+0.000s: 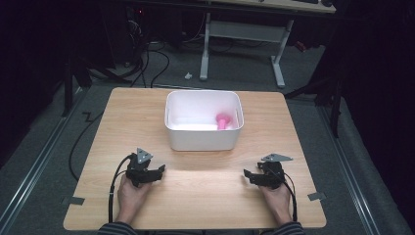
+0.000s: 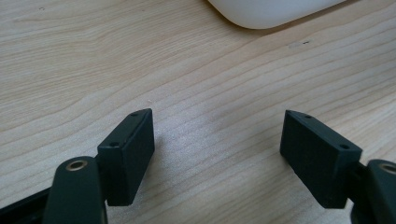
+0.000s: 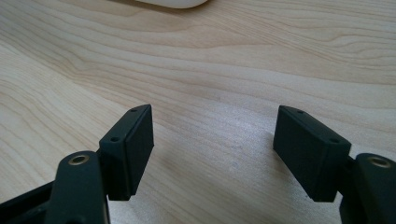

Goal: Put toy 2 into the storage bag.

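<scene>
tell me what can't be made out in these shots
- Pink object in the white bin, high view: too small to identify, its lower part hidden by the bin's near wall.
- White bin, left gripper view: cut off by the top edge. In the right gripper view, just a sliver.
- Left gripper and right gripper, high view: too dark and small to judge the jaws there.
- Person: cut off at the sleeves by the bottom edge.

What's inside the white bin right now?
The white bin holds one pink object at its right side, lying on the white floor. The near wall hides the front strip of the floor, so anything there cannot be seen.
</scene>
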Demonstrator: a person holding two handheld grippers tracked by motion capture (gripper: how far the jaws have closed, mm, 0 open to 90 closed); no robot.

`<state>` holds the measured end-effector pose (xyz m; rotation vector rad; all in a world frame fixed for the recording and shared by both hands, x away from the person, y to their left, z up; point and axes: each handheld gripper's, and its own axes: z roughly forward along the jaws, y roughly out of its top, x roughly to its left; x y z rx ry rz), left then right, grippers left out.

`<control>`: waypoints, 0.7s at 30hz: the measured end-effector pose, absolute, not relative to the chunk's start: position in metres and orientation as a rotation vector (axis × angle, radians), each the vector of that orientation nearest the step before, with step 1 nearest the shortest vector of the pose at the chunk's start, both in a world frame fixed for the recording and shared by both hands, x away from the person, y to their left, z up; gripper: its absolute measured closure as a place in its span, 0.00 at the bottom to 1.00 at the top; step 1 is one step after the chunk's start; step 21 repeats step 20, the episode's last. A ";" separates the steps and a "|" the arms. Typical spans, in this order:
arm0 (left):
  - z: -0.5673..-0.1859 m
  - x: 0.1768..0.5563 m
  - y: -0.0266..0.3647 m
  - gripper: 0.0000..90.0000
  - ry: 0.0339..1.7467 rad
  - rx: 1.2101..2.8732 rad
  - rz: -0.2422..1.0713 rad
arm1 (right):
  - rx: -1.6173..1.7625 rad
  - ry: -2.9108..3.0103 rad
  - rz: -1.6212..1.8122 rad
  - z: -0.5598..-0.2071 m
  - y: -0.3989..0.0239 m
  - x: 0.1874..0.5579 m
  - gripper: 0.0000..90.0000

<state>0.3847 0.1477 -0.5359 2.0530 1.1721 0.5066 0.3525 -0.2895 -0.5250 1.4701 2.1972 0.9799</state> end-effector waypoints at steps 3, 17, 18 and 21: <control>-0.536 0.385 0.148 0.29 1.173 2.054 0.507 | 1.456 2.187 0.981 -0.526 -0.288 0.353 0.32; -0.536 0.385 0.148 0.30 1.173 2.052 0.507 | 1.365 2.159 0.897 -0.531 -0.276 0.352 0.30; -0.536 0.385 0.148 0.29 1.173 2.052 0.507 | 1.365 2.159 0.897 -0.531 -0.276 0.352 0.30; -0.536 0.385 0.148 0.29 1.173 2.052 0.507 | 1.369 2.155 0.895 -0.531 -0.275 0.352 0.30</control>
